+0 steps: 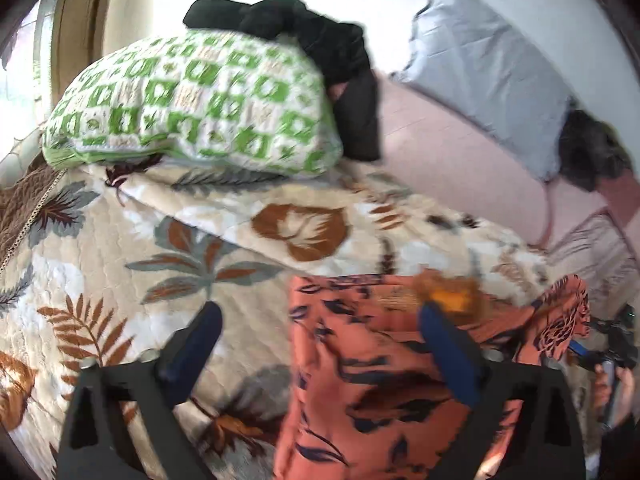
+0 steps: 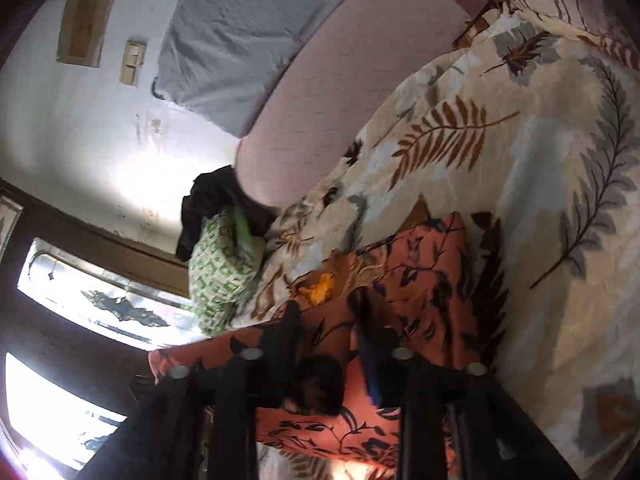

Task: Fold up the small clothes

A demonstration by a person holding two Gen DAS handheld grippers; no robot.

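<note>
An orange garment with a dark leaf print (image 1: 372,384) lies on the leaf-patterned bedspread (image 1: 120,264). My left gripper (image 1: 320,344) is open just above the garment's left edge, its blue pads wide apart, holding nothing. In the right wrist view the garment (image 2: 432,264) shows with a small yellow patch (image 2: 320,286) near its far edge. My right gripper (image 2: 326,312) is shut on a raised fold of the orange garment. It also shows in the left wrist view (image 1: 608,344), holding the garment's right corner up.
A green and white patterned pillow (image 1: 192,100) lies at the far side with black clothes (image 1: 320,48) on it. A grey pillow (image 1: 492,72) leans on the pink headboard (image 1: 448,160). A window (image 2: 100,300) is beside the bed.
</note>
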